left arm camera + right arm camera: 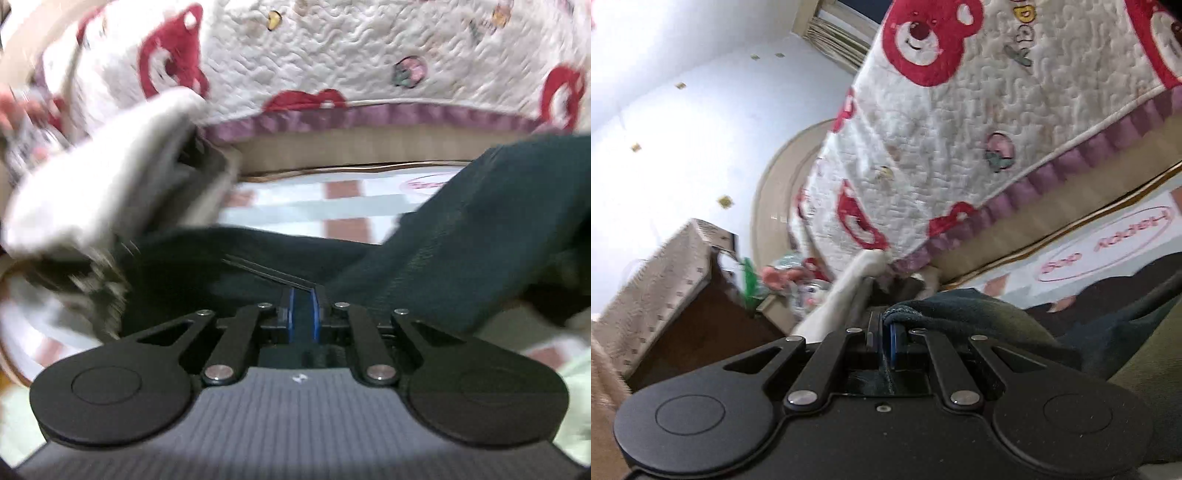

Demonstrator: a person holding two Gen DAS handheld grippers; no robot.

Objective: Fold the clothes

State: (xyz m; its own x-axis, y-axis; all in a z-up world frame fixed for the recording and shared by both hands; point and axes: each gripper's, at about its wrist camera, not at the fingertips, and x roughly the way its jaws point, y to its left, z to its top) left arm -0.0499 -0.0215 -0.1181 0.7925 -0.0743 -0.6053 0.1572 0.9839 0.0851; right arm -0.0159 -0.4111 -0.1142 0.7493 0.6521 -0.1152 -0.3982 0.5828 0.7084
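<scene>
So dk teal garment (pixel 461 236) bunched, creased; pinched by 2 hand-held grippers.

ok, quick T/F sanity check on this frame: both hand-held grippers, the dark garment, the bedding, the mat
1. The left hand-held gripper has dark fabric between its blue pads. True.
2. The right hand-held gripper hangs open with nothing in it. False: it is shut on an edge of the dark green garment.
3. The quilt is plain blue. False: it is white with red bear faces and a purple frill.
4. The mat under the garment has pale and reddish checks. True.
5. A white sleeve shows at the left in the left wrist view. True, though blurred.
</scene>
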